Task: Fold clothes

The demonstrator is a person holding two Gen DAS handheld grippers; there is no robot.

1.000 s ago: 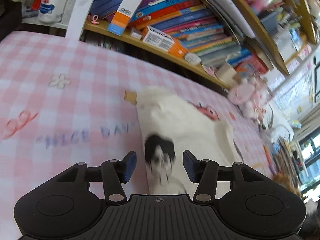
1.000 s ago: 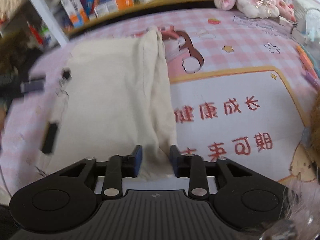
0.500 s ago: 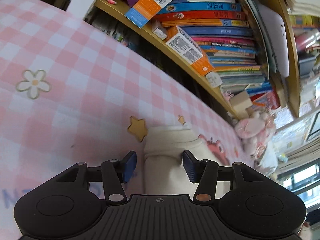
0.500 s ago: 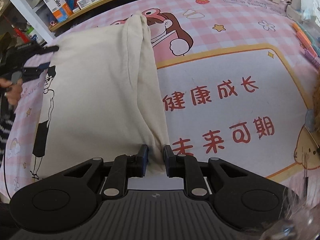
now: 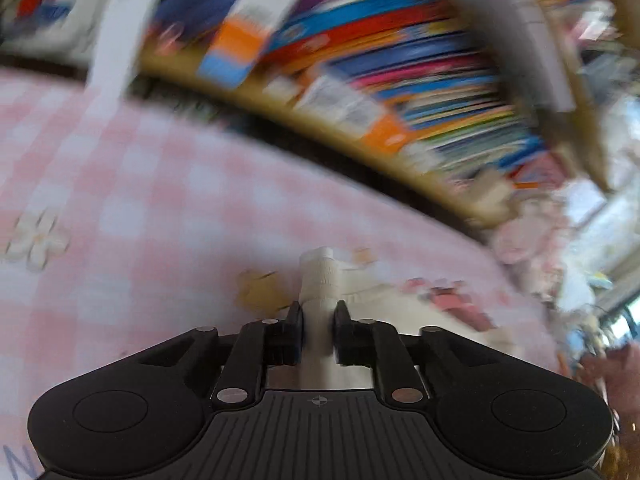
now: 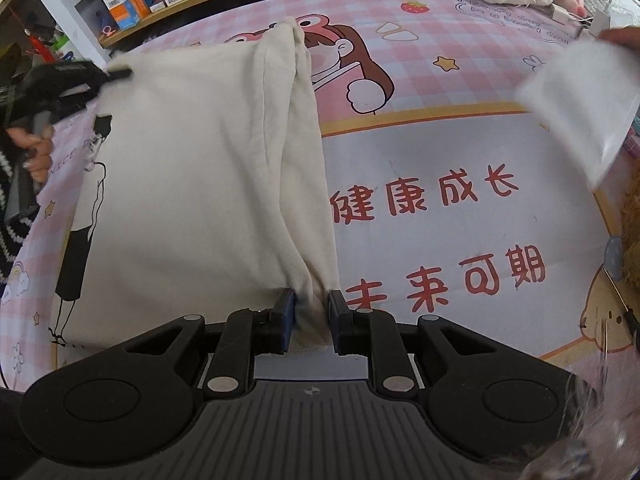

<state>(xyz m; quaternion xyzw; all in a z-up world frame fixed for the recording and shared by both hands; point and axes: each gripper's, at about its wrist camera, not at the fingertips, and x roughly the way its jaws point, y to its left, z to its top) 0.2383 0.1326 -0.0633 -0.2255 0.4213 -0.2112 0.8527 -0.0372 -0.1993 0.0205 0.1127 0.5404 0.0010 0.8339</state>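
two tongs are each pinching a corner of the same cream garment, which is lying spread over the pink checked mat covering the table. the right tongs are narrowed almost fully, with a gathered bunch of the garment's near right corner squeezed between the blue-padded fingers. from there a thick folded ridge of cloth is running away up the garment's right edge toward the far corner, beside the red printed characters on the mat. a black line drawing of a figure is showing along the garment's left side.

in the right wrist view the left tongs are reaching in from the left, held by a hand, and are touching the garment's far left corner. the left wrist view is heavily blurred, but the left tongs are narrowed on a ribbed cream strip of the garment standing up between the fingers. behind it, a wooden shelf packed with coloured books is running along the far edge of the table.
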